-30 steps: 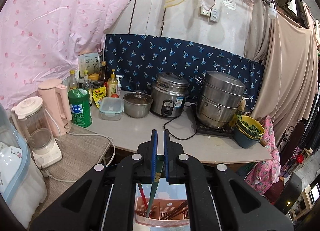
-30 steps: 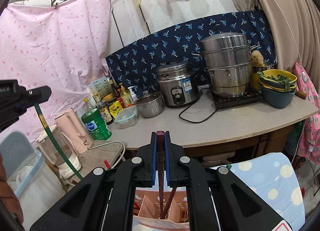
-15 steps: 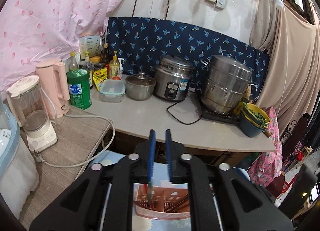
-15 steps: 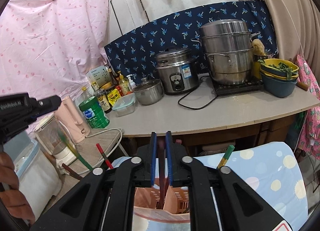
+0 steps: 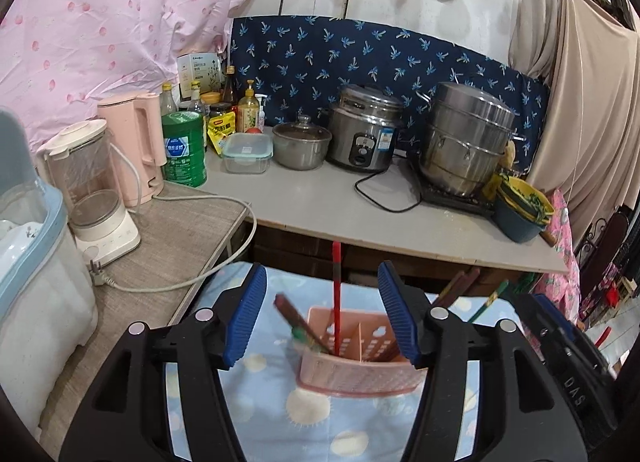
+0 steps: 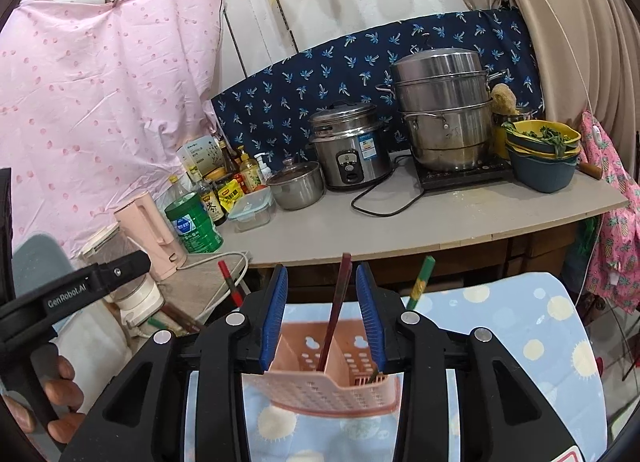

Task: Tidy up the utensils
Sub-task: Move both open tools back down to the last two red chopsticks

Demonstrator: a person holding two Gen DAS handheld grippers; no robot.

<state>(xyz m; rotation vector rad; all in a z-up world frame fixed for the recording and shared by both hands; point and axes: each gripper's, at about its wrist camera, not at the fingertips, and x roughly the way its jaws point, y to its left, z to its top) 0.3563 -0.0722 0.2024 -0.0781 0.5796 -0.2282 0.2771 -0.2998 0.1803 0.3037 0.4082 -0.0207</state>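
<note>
A pink slotted utensil basket (image 5: 356, 372) stands on a blue sun-print cloth (image 5: 280, 426); it also shows in the right wrist view (image 6: 320, 378). My left gripper (image 5: 320, 318) is open above it, holding nothing. A red chopstick (image 5: 336, 294) stands upright in the basket, with a brown one (image 5: 298, 320) and a green one leaning beside it. My right gripper (image 6: 322, 314) is open; a dark red chopstick (image 6: 338, 302) stands in the basket between its fingers, untouched. A green chopstick (image 6: 420, 282) leans at the basket's right.
Behind the cloth runs a grey counter (image 5: 312, 197) with a rice cooker (image 5: 366, 129), steamer pots (image 5: 466, 141), a small pot, bottles and a green tin (image 5: 184, 149). A blender (image 5: 92, 189) and pink kettle stand left. The left gripper's body shows in the right wrist view (image 6: 72, 290).
Both grippers have opened. The left one let go of the green chopstick, the right one of the dark red chopstick; both now stand in the basket. Both cameras tilted down.
</note>
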